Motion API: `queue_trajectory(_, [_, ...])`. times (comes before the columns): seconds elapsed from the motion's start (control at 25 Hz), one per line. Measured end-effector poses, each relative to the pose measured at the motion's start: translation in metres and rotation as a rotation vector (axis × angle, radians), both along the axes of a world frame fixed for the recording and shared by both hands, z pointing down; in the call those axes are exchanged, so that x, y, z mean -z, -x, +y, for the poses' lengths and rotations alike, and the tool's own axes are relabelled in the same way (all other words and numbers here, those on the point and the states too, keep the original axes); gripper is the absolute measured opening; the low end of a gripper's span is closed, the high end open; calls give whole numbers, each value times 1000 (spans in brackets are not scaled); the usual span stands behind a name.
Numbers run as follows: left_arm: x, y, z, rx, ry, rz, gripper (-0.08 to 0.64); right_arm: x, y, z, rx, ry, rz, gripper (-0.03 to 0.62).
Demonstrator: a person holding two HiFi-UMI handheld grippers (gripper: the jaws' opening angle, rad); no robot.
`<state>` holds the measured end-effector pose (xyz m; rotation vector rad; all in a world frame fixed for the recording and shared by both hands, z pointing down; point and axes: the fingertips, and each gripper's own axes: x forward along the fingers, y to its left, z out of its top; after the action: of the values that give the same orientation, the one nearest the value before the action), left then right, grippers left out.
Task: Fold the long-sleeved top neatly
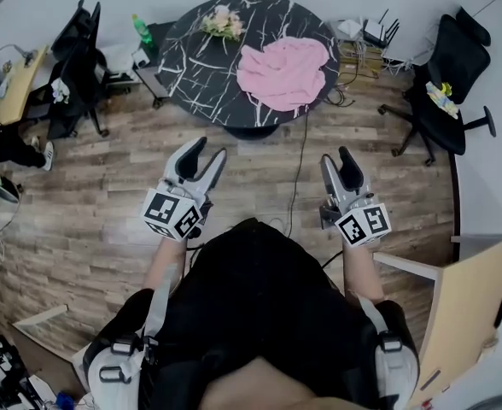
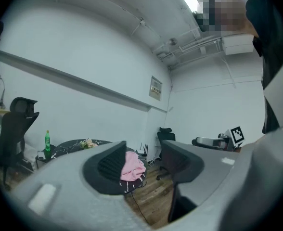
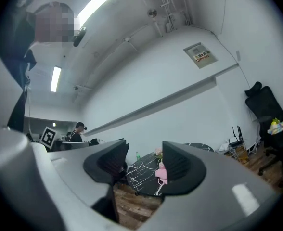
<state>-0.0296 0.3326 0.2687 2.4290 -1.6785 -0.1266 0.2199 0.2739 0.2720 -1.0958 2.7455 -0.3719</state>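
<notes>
The left tool [image 1: 207, 154] is held level above the wooden floor [image 1: 89, 199]. Its jaws are partly apart and grip nothing; only the far room shows through the gap between them. Well ahead of it and off to its left stands a black office chair [image 1: 78, 54]. A green bottle [image 1: 141, 29] stands nearer its line, just beside the edge of the round worktop [image 1: 201, 54]. That worktop is black with white veining and stands well ahead of both tools, apart from them. On its far left part lies what looks like a small bunch of flowers [image 1: 223, 22]. The long-sleeved top [image 1: 285, 71] is pink and lies in a loose, rumpled heap on the right half of the worktop, ahead of the space between the tools and touched by neither. A thin cable [image 1: 299, 165] runs from under the worktop across the floor between the tools. The right tool [image 1: 337, 157] is also level, its jaws likewise part open and empty. A second black chair [image 1: 446, 75] stands ahead of it and to its right.
</notes>
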Motion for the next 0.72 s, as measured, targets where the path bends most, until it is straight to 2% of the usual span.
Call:
queue_trajectory(0.04, [2,0,-2,18,-3,10,292,5,-1,1,7,-16,3,239])
queue_trajectory(0.08, [4,-1,-4,32,-7,12,359,9,-4,2,10,-28,4,266])
queue_trajectory(0.12, [6,-3,-6,43,-10,8,384,12,-7,2,12,-36,8,286])
queue_trajectory(0.28, [4,-17,-16,44,6,8,391,-1,-15,-1,44,-24,57,362])
queue_trajectory(0.44, [-3,-35,-27,40,26,-4,390,-12,-38,-9,37,27,23,360])
queue_trajectory(0.72, [-10,-82,-48,22,50,-28,390,-17,-92,-27,8,48,-2,357])
